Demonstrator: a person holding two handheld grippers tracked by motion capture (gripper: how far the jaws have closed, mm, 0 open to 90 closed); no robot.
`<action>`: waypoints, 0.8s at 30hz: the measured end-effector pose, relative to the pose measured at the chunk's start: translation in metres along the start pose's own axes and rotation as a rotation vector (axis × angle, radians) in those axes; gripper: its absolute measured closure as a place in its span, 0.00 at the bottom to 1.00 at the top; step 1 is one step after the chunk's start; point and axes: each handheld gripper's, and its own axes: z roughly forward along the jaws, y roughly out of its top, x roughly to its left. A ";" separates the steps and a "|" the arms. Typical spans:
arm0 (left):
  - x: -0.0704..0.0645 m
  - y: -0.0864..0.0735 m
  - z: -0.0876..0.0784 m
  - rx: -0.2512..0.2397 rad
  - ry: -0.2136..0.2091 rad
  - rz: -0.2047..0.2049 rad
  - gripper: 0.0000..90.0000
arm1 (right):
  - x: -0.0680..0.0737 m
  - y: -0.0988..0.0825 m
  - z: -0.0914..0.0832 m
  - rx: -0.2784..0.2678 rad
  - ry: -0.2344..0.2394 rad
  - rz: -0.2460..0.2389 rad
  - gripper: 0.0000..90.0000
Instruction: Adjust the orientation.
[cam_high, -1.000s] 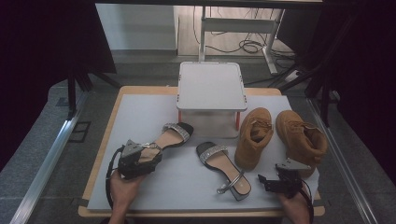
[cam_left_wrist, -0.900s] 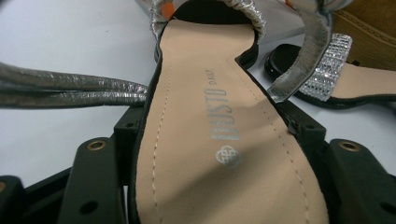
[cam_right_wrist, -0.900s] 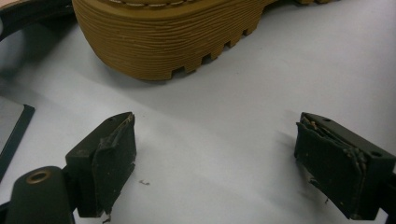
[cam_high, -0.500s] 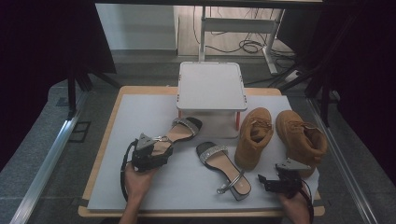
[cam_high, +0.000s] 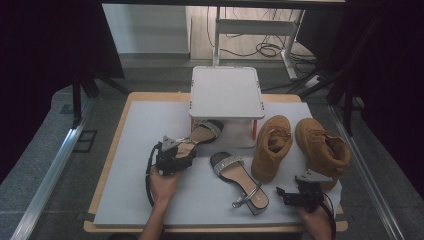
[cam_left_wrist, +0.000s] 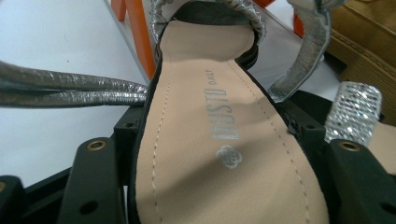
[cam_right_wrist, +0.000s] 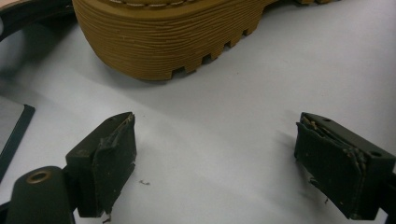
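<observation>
Sandal (cam_left_wrist: 219, 135) heel hidden btwn left gripper (cam_high: 176, 156) jaws clamping it; right gripper (cam_right_wrist: 219, 163) jaws wide.

High view: above table's near side, facing forward-down, far.
Gripper views: along jaws, close.
Shared: held sandal (cam_high: 202, 136) (cam_left_wrist: 219, 135).

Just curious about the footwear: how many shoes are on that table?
4: one sandal in the left tongs by the white stand, another sandal mid-table, two tan boots at right.
</observation>
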 end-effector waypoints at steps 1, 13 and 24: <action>-0.001 0.001 0.005 0.001 0.005 -0.012 0.43 | 0.000 0.000 0.000 0.000 0.001 0.001 0.14; -0.009 0.009 0.032 -0.005 0.056 -0.064 0.43 | 0.000 0.000 0.000 0.000 0.000 0.000 0.14; -0.022 0.019 0.050 -0.011 0.129 -0.075 0.43 | 0.000 0.000 0.000 0.000 0.000 -0.001 0.14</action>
